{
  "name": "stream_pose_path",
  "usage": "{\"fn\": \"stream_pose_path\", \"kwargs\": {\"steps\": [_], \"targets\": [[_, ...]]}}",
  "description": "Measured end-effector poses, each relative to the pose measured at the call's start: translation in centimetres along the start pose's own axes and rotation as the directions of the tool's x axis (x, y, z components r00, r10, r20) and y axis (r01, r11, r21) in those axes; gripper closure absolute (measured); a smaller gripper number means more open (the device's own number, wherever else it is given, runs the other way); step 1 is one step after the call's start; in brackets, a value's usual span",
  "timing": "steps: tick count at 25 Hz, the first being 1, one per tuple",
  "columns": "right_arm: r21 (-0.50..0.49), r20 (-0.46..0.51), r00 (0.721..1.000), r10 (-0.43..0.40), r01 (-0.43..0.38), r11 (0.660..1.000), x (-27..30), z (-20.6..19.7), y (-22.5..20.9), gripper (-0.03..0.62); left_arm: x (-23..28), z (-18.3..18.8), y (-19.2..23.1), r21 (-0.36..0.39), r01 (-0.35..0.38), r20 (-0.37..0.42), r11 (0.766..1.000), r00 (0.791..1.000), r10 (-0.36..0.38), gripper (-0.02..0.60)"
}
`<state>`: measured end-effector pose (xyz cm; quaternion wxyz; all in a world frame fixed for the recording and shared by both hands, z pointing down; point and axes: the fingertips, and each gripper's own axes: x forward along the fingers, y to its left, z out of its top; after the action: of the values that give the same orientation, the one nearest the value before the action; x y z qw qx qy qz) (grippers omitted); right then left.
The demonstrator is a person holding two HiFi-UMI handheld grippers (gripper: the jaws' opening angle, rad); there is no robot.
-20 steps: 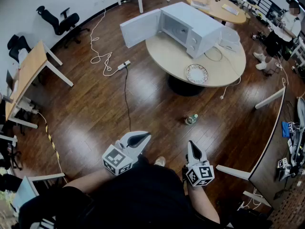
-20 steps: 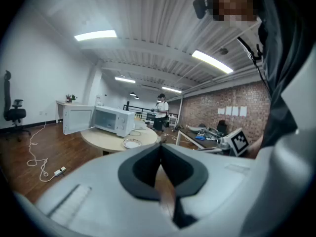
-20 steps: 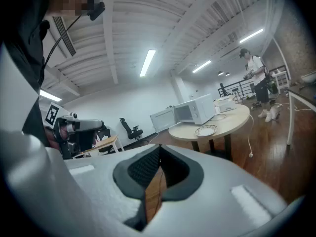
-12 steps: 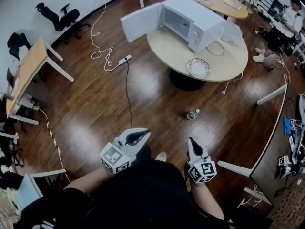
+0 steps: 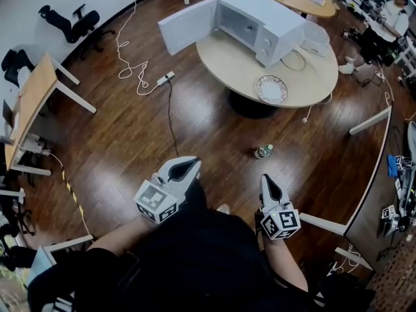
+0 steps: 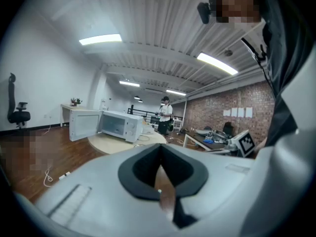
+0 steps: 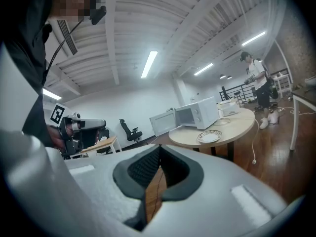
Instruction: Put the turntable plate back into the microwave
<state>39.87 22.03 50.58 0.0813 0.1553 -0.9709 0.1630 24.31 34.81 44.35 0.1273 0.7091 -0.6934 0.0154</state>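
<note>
Turntable plate (image 5: 271,89) lies on the round table (image 5: 224,60) beside the open microwave (image 5: 260,21), far from the left gripper (image 5: 185,168) and right gripper (image 5: 268,182), both with jaws together and empty. Only the head view shows the bottle (image 5: 262,151) on the floor. Table and microwave now sit higher in that view than before

Your room's bright and evenly lit from the ceiling strip lights (image 6: 100,39), no harsh shadows except a dark pool under the round table (image 5: 227,64). In the head view the wood floor (image 5: 195,119) throws back soft pale glare, and straight lines bow hard toward the edges. Both gripper views go black in the corners. Up close, the left gripper (image 6: 159,154) and right gripper (image 7: 159,157) look soft, while the far room is sharp.
</note>
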Motion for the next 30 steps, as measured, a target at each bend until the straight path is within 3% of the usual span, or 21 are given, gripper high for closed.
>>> {"fn": "stream_pose_path", "kwargs": {"steps": [7,12,19,30], "targets": [[0.001,-0.008,0.998,-0.070,0.070,0.998,4.0,1.2,-0.5,0.592,3.3,3.5,6.1,0.053,0.013,0.005,0.998,1.000,-0.014,0.575],[-0.023,-0.015,0.995,-0.098,0.098,0.995,8.3,2.0,-0.2,0.592,4.6,5.0,10.7,0.000,-0.003,0.023,1.000,1.000,0.003,0.575],[-0.043,0.003,0.993,-0.118,0.118,0.992,13.6,4.5,0.4,0.592,5.9,6.7,16.5,0.020,0.004,0.036,1.000,0.999,-0.005,0.575],[-0.007,0.065,0.989,-0.136,0.136,0.991,20.8,7.1,3.1,0.592,6.5,9.1,23.3,0.036,0.072,0.064,0.997,0.995,-0.074,0.575]]}}
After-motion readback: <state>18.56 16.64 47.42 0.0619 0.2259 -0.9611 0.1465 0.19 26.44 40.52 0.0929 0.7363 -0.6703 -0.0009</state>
